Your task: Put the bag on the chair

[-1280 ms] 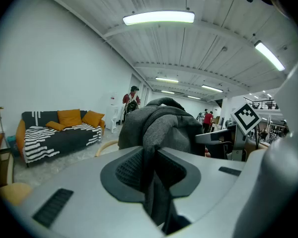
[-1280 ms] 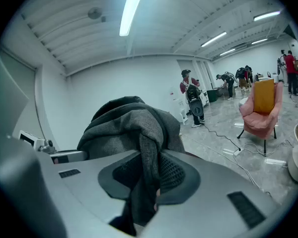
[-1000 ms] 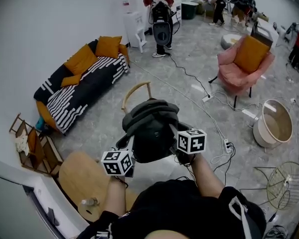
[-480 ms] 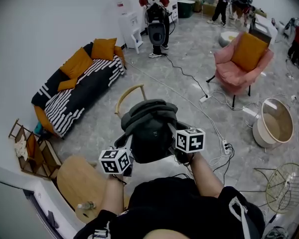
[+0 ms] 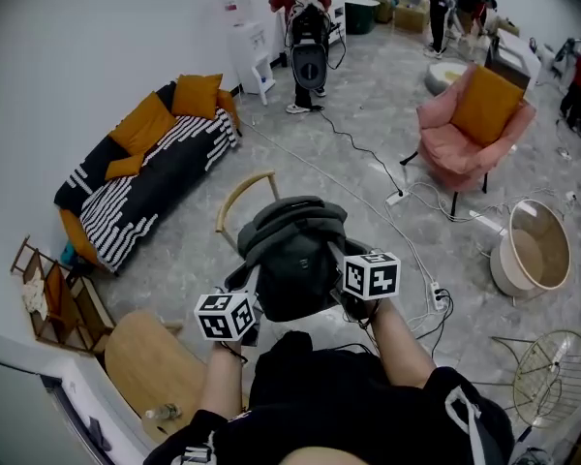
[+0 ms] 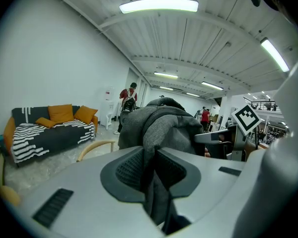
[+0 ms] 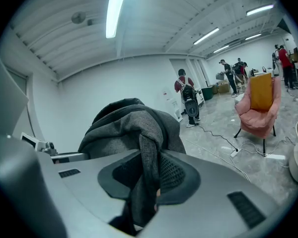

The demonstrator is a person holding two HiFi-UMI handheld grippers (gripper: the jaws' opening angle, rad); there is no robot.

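Observation:
A dark grey backpack [image 5: 292, 255] hangs in the air in front of me, carried by both grippers. My left gripper [image 5: 250, 294] is shut on a fold of the bag's fabric [image 6: 164, 123], which runs down between its pads [image 6: 131, 168]. On the other side my right gripper [image 5: 344, 264] is shut on a grey strap of the bag [image 7: 131, 123]. Just beyond the bag stands a wooden chair; only its curved backrest [image 5: 240, 194] shows, the seat is hidden behind the bag. The same backrest [image 6: 97, 147] appears low on the left in the left gripper view.
A striped sofa [image 5: 140, 172] with orange cushions lines the left wall. A pink armchair [image 5: 470, 129] stands far right, with cables [image 5: 407, 197] across the floor. A round wooden table [image 5: 155, 366] is near left, a white tub [image 5: 528, 245] and wire guard [image 5: 552, 356] right. People stand at the back.
The bag stays held by both grippers. The chair's backrest has slid a little left and down in the head view, nearer to the bag.

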